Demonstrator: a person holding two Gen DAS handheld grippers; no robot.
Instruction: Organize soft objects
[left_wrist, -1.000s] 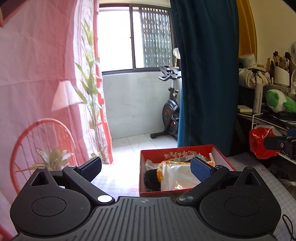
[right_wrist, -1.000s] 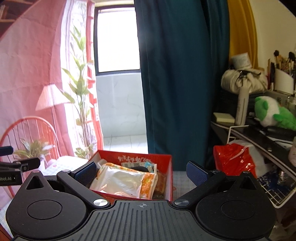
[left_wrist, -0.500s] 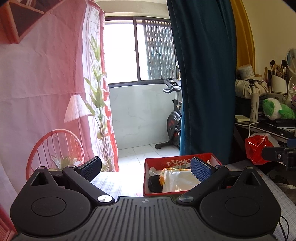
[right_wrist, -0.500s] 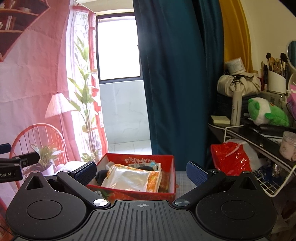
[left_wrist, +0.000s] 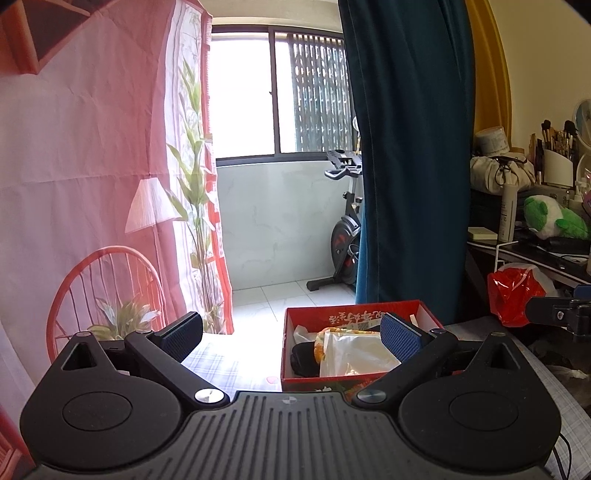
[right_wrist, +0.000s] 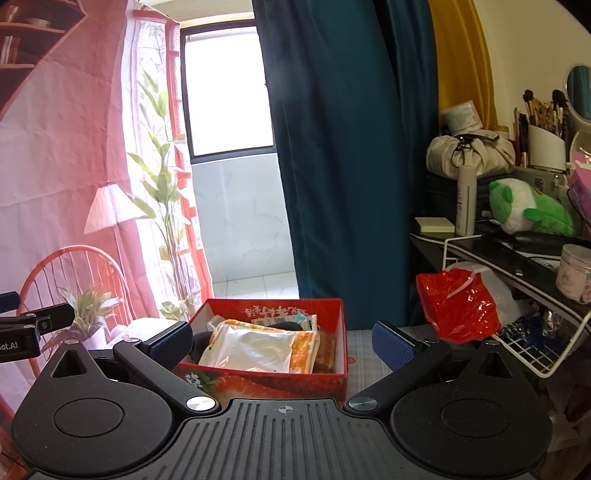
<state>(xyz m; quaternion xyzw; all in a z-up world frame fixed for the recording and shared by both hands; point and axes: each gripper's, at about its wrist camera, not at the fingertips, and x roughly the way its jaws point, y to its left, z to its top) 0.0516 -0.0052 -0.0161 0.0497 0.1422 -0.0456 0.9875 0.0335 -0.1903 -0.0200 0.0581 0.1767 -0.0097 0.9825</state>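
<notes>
A red box (left_wrist: 400, 309) (right_wrist: 334, 323) stands on the checked table and holds soft packets: a clear and orange plastic packet (left_wrist: 354, 352) (right_wrist: 255, 347) on top, a dark item (left_wrist: 301, 360) beside it. My left gripper (left_wrist: 291, 336) is open and empty, held back from the box, which sits by its right finger. My right gripper (right_wrist: 282, 341) is open and empty, with the box between its fingers but farther off. Each gripper's tip shows in the other view, my right gripper at the right edge of the left wrist view (left_wrist: 554, 314), my left gripper at the left edge of the right wrist view (right_wrist: 33, 325).
A red plastic bag (right_wrist: 458, 306) hangs by a white wire rack (right_wrist: 535, 343) at the right. A green and white plush (right_wrist: 528, 208) lies on the dark shelf. A teal curtain (right_wrist: 351, 166) hangs behind the box, a pink printed sheet (left_wrist: 92, 184) at the left.
Both grippers have drawn back and up from the box, which now looks smaller and lower in both views. Both stay open and empty.
</notes>
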